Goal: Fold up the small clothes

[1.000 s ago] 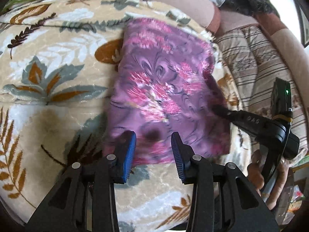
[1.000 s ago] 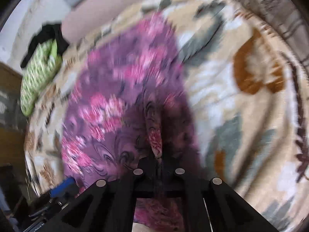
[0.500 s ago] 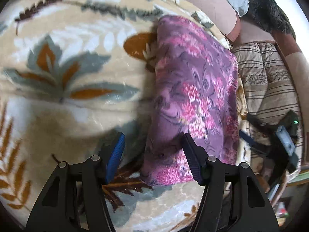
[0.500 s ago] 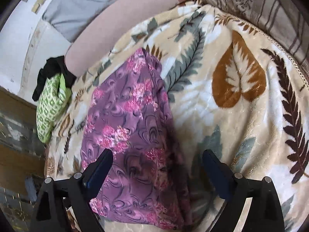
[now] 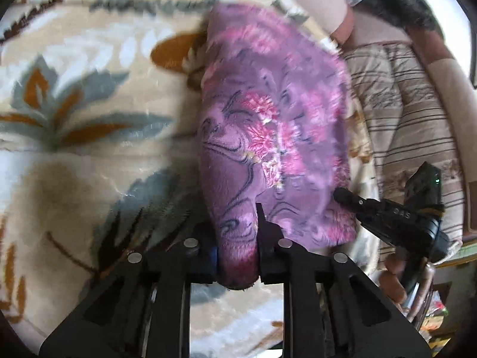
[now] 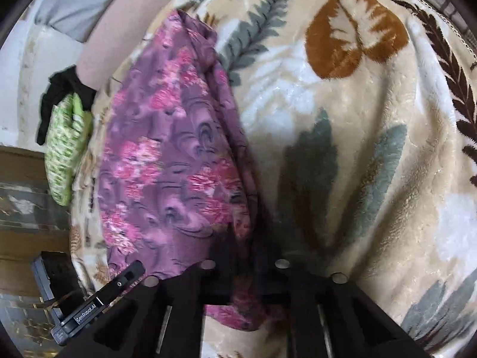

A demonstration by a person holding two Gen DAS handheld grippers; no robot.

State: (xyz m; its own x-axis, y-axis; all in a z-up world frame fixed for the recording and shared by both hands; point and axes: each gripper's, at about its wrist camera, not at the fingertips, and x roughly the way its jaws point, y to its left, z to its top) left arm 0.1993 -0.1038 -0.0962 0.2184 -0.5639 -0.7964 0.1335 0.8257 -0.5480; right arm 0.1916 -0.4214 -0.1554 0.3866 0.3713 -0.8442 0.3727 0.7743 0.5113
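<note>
The cloth [image 5: 274,137] is a soft purple piece printed with pink flowers and dark swirls, folded into a long narrow panel that lies on a cream blanket [image 5: 89,119] patterned with grey, brown and rust leaves. Its near end is bunched and raised off the blanket where both tools have it. The left gripper [image 5: 237,238] has its fingers drawn in tight on the cloth's near left corner, a thick wad of fabric squeezed between them and bulging out below. The right gripper [image 6: 241,271] is likewise closed down on the near right edge of the cloth [image 6: 173,155], with a fold of fabric hanging out under its fingers; the fingertips themselves are in shadow. In the left view the right tool shows at the cloth's right edge, beside a striped cushion [image 5: 411,113]. In the right view a green patterned garment [image 6: 65,149] with something black on it lies well apart at the blanket's far left. Half a second ago both grippers stood wide open, straddling the near corners with the cloth flat between the pads; since then both have clamped on it and the near edge has gathered up.
</note>
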